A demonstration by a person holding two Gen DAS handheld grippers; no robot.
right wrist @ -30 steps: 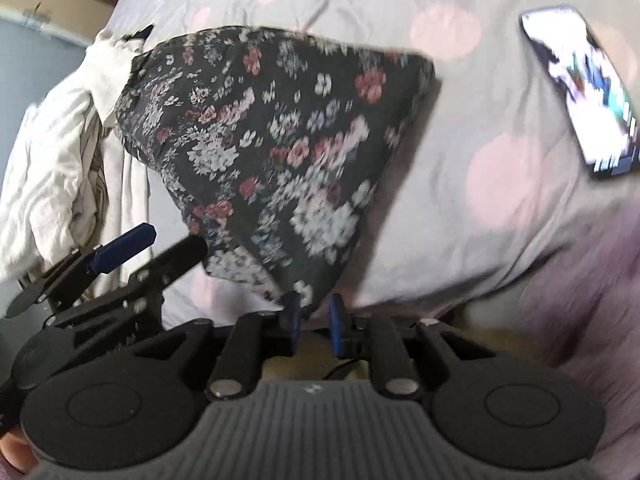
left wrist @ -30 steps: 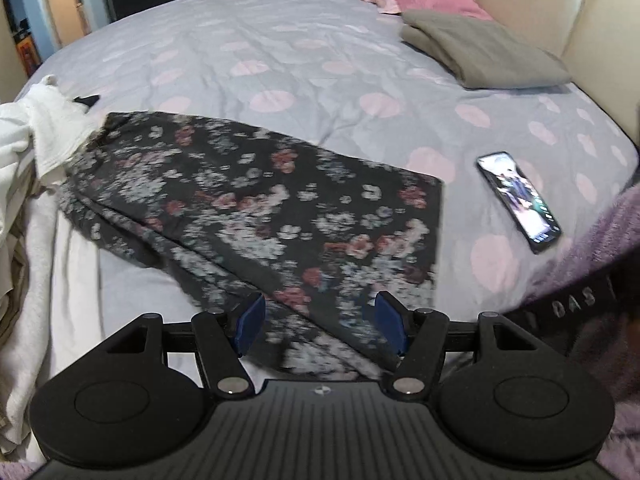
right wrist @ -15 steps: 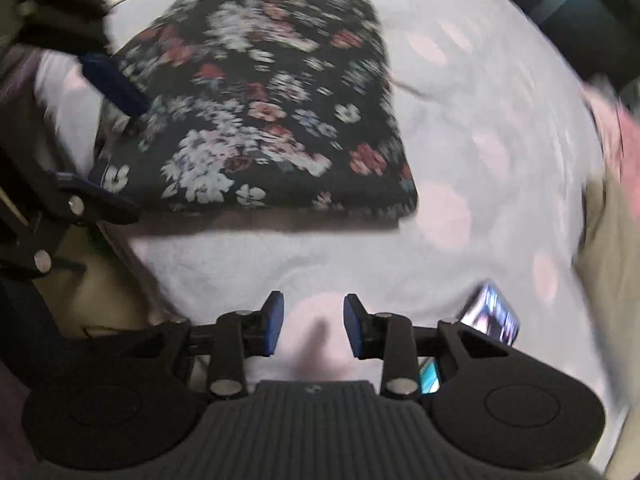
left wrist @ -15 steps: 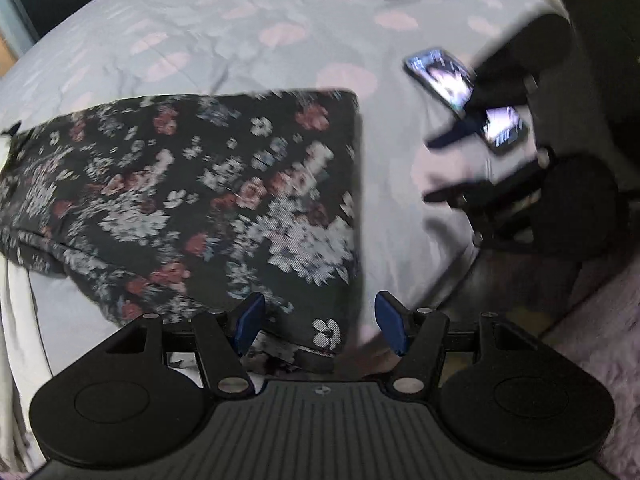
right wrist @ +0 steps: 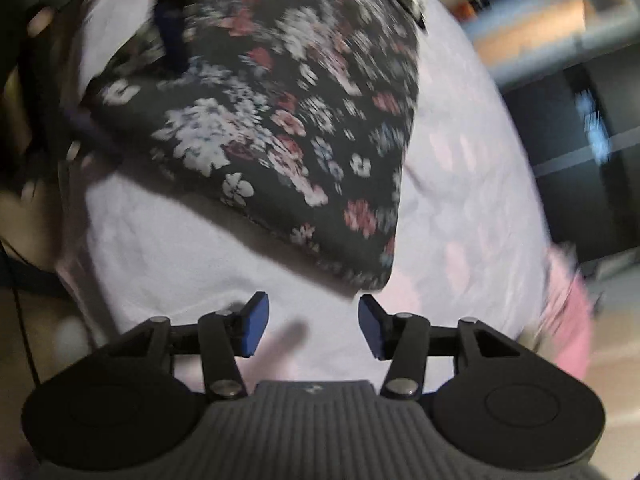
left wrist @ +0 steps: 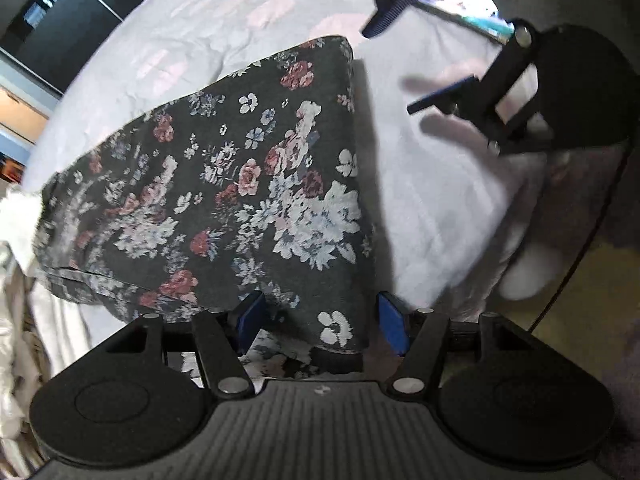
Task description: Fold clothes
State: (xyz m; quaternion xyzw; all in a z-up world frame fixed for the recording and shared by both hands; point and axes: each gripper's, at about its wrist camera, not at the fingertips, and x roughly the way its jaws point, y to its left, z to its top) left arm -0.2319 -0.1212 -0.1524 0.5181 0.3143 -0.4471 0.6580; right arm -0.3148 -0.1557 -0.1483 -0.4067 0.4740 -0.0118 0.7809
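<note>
Under both of my grippers spreads the bed, a pale sheet with faint pink spots, filling most of each view. On it lies the floral garment, dark cloth with white, pink and red flowers, folded into a broad slab; its right edge is straight and its near corner hangs toward me over the bed's near side. White laundry is heaped at the garment's left end (crumpled, and blurred in both views). A pink pillow shows at the right edge of the right wrist view.

My left gripper sits at the garment's near corner with its blue pads spread wide, the cloth lying between them; I cannot tell whether either pad touches it. My right gripper hovers over bare sheet just beside the garment's right edge, its fingers also wide apart and holding nothing. From the left view it appears at the far right, above the sheet, with a phone lit up beyond it.
</note>
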